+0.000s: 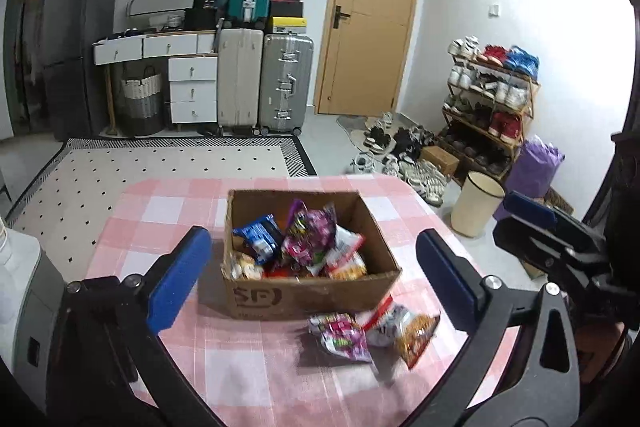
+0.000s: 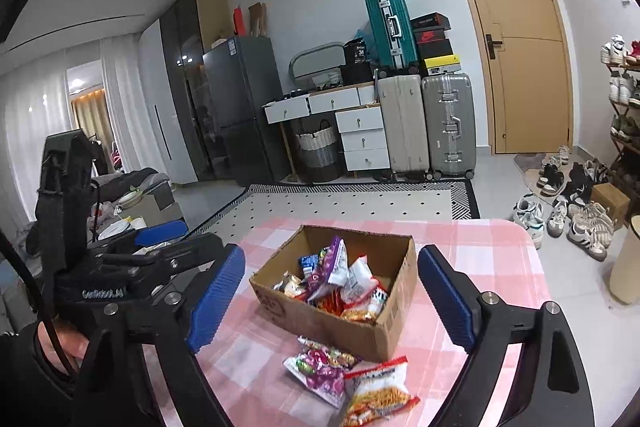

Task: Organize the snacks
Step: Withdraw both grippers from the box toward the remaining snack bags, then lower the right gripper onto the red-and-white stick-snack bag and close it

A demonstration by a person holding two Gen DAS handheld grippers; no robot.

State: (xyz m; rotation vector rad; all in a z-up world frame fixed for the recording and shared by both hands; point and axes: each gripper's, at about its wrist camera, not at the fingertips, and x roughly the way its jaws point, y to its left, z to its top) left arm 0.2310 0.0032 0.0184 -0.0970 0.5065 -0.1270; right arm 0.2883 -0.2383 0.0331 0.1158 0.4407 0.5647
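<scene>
An open cardboard box (image 1: pixel 304 297) (image 2: pixel 320 327) stands on the pink checked tablecloth (image 1: pixel 160 211) (image 2: pixel 480 247), filled with several snack packets. In front of the box lie two loose packets: a purple-pink one (image 1: pixel 344 337) (image 2: pixel 320 371) and an orange-and-white one (image 1: pixel 412 335) (image 2: pixel 376 391). My left gripper (image 1: pixel 312 237) is open, its blue pads spread wider than the box, and nothing is between them. My right gripper (image 2: pixel 332 253) is also open and empty, above the near side of the box. Each view shows the other gripper off to one side.
A cream waste bin (image 1: pixel 476 203) (image 2: pixel 626 267) stands on the floor right of the table. Behind it are a shoe rack (image 1: pixel 492 99) and several loose shoes. Suitcases (image 1: pixel 286 83), white drawers and a dark fridge line the far wall. A dotted rug (image 1: pixel 160 163) lies beyond the table.
</scene>
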